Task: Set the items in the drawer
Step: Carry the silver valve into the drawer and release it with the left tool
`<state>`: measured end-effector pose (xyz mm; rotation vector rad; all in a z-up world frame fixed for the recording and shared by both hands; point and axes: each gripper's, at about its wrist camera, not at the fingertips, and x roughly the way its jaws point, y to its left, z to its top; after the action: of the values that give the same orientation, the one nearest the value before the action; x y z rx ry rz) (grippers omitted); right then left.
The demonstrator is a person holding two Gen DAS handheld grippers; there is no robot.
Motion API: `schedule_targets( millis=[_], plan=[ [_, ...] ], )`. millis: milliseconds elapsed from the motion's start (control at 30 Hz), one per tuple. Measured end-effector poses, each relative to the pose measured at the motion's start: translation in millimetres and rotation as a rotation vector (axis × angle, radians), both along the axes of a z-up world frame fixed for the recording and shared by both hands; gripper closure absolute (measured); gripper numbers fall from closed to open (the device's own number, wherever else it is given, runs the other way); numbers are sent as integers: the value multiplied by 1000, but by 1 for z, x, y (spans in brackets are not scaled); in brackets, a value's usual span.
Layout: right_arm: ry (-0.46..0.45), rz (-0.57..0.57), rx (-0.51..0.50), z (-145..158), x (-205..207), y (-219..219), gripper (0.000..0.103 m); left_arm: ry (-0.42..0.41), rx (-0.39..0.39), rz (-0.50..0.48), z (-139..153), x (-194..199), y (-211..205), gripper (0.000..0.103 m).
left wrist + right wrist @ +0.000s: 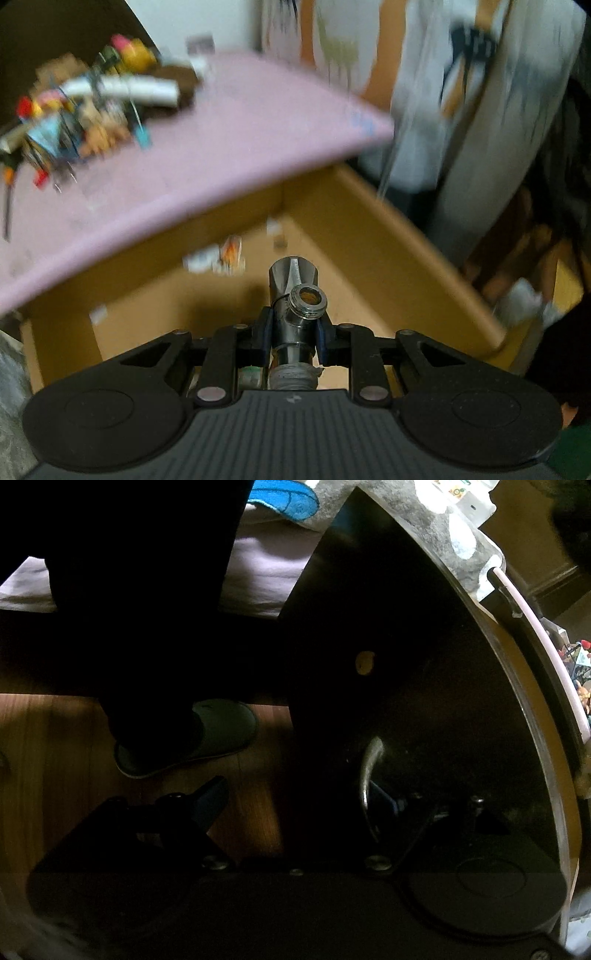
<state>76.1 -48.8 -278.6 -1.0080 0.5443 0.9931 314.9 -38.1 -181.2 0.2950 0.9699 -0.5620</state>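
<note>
My left gripper (293, 332) is shut on a chrome angle valve (295, 295) and holds it over the open wooden drawer (369, 236). A few small items (218, 258) lie on the drawer floor. A pile of mixed small items (88, 107) sits on the pink tabletop (236, 140) above the drawer. My right gripper (291, 805) is open at the dark drawer front (424, 664), with the metal handle (367, 775) between its fingers (210, 801).
A person in pale clothing (461, 92) stands behind the drawer. In the right wrist view a slippered foot (195, 738) stands on the wooden floor (55, 757). The picture from the left wrist is blurred.
</note>
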Motion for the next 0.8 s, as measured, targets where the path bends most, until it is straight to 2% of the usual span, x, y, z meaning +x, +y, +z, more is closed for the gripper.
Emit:
schedule_targets(
  millis=[333, 567, 800],
  plan=[
    [-6, 18, 3, -1, -1, 0, 20, 104, 165, -183, -79, 30, -29, 82],
    [-11, 29, 6, -2, -1, 0, 18, 139, 124, -211, -110, 42, -48, 82],
    [-15, 34, 8, -2, -4, -1, 17, 163, 89, -198, -120, 42, -46, 82]
  ],
)
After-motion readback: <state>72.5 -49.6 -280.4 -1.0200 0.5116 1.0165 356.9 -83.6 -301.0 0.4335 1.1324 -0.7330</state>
